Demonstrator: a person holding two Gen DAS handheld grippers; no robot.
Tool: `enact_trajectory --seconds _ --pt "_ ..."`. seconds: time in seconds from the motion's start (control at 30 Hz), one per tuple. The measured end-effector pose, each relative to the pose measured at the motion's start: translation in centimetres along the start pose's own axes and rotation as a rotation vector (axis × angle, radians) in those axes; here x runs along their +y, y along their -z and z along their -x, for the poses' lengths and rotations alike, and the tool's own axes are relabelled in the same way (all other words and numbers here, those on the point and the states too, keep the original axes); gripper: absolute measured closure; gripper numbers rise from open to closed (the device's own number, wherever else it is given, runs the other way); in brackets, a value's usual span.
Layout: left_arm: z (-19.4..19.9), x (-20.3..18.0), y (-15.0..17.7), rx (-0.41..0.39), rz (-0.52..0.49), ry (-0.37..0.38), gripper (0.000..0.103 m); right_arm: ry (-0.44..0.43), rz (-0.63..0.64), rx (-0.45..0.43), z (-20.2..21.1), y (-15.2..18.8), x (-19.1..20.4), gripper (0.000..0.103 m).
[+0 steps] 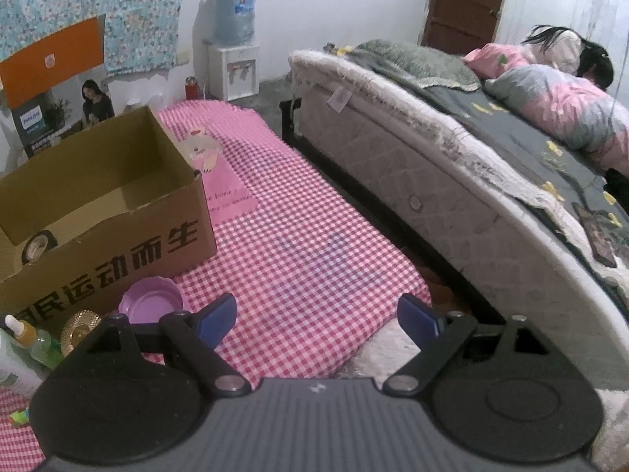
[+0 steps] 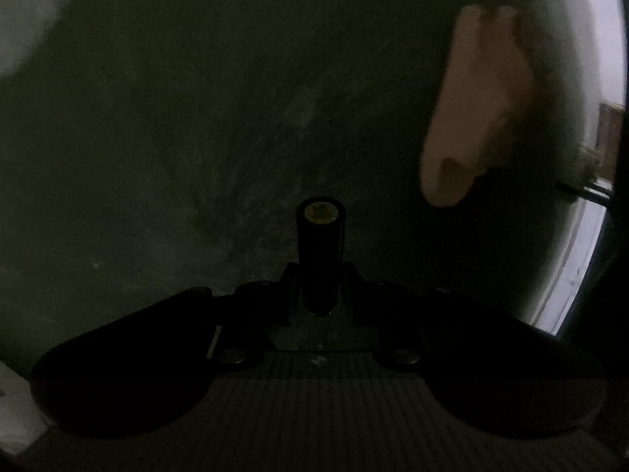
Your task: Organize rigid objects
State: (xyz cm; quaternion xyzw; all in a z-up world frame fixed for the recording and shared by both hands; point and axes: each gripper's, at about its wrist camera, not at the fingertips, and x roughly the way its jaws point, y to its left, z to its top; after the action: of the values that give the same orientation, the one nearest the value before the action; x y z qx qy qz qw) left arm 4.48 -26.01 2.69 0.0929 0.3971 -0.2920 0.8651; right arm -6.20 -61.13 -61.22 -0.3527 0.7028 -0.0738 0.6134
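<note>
**Right jaws gripping a dark cylinder, left jaws spread wide**

I am holding my left gripper [image 1: 316,316] wide apart with nothing between its 2 blue pads, hovering over the pink checked cloth [image 1: 298,236]. The cardboard box [image 1: 106,212] is sitting to its left, with a purple bowl [image 1: 151,305] just in front of it. My right gripper [image 2: 321,275] is clamping a dark cylinder [image 2: 320,251] upright in very dim light.
</note>
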Motion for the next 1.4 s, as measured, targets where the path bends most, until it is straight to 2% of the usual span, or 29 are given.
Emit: enact_trajectory --seconds 0.33,0.47,0.63,0.7,0.87,1.0,1.07,1.23,1.4 --pt "4.6 -0.3 2.4 -0.1 -0.036 0.059 0.013 0.074 -0.209 -0.207 14.4 5.9 -2.3 0.083" --pt "6.5 -0.4 3.9 -0.144 -0.059 0.09 0.013 0.105 -0.312 -0.298 22.7 10.1 -3.9 0.083" --pt "8.0 0.1 5.8 -0.181 -0.066 0.135 0.013 0.103 -0.445 -0.435 33.2 15.0 -6.2 0.083" --pt "8.3 0.3 6.4 -0.191 -0.069 0.15 0.013 0.089 -0.478 -0.488 36.9 15.9 -7.5 0.083" --pt "9.0 1.1 7.6 -0.226 -0.084 0.178 0.013 -0.054 -0.566 -0.654 46.9 19.0 -9.7 0.083" --pt "9.6 2.0 8.2 -0.253 -0.091 0.204 0.013 -0.12 -0.564 -0.796 54.2 19.2 -11.3 0.082" --pt "10.1 2.5 8.3 -0.272 -0.09 0.221 0.013 -0.192 -0.556 -0.875 57.8 19.1 -12.3 0.082" --pt "11.8 4.0 8.1 -0.342 -0.087 0.222 0.013 -0.38 -0.492 -1.034 65.3 17.1 -14.0 0.082" --pt "13.2 7.0 7.2 -0.393 -0.031 0.181 0.013 -0.598 -0.377 -1.169 71.7 12.2 -16.6 0.082"
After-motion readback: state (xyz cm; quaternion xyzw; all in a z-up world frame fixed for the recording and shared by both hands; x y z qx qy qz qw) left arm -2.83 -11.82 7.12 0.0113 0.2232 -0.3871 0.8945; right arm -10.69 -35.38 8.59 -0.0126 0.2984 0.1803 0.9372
